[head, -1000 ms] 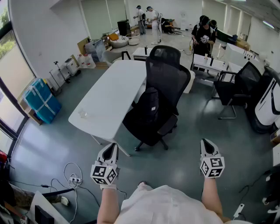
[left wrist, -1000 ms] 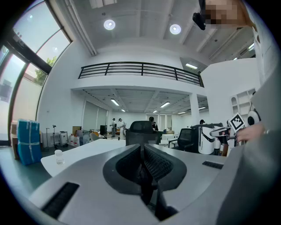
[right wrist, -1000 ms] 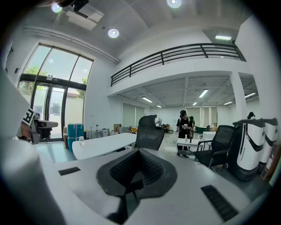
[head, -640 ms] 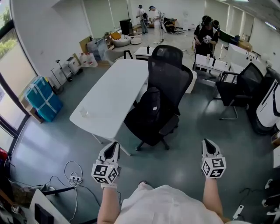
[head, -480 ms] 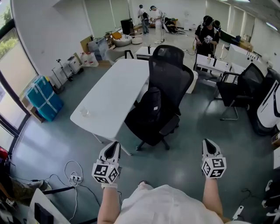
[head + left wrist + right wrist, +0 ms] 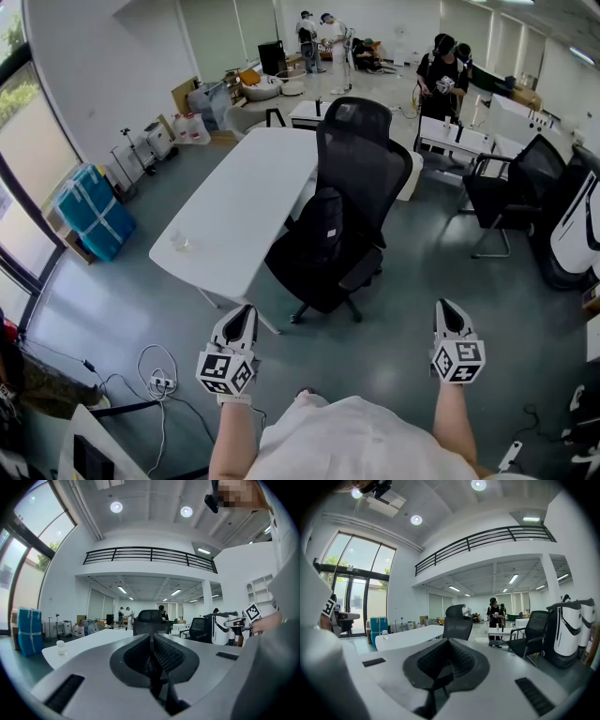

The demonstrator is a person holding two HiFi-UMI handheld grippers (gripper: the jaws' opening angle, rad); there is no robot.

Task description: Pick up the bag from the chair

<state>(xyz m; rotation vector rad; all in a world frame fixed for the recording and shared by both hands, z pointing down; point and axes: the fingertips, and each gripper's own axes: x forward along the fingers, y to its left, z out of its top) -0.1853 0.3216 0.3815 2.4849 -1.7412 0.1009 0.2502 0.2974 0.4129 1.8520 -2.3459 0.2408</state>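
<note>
A black backpack (image 6: 321, 225) stands upright on the seat of a black mesh office chair (image 6: 356, 178), seen from behind in the head view. The chair is pulled up to a long white table (image 6: 239, 202). My left gripper (image 6: 238, 321) and right gripper (image 6: 450, 314) are held low in front of me, well short of the chair, both shut with nothing between the jaws. In the left gripper view the chair (image 6: 150, 620) shows beyond the shut jaws. The right gripper view has the chair (image 6: 457, 623) just left of centre.
A second black chair (image 6: 502, 187) stands to the right with a white machine (image 6: 572, 225) beside it. Cables and a power strip (image 6: 159, 384) lie on the floor at lower left. Blue wrapped boxes (image 6: 89, 216) sit by the window. Several people stand at the far end.
The view has shifted slightly closer to the chair. Both grippers stay shut and hold their places in front of me.
</note>
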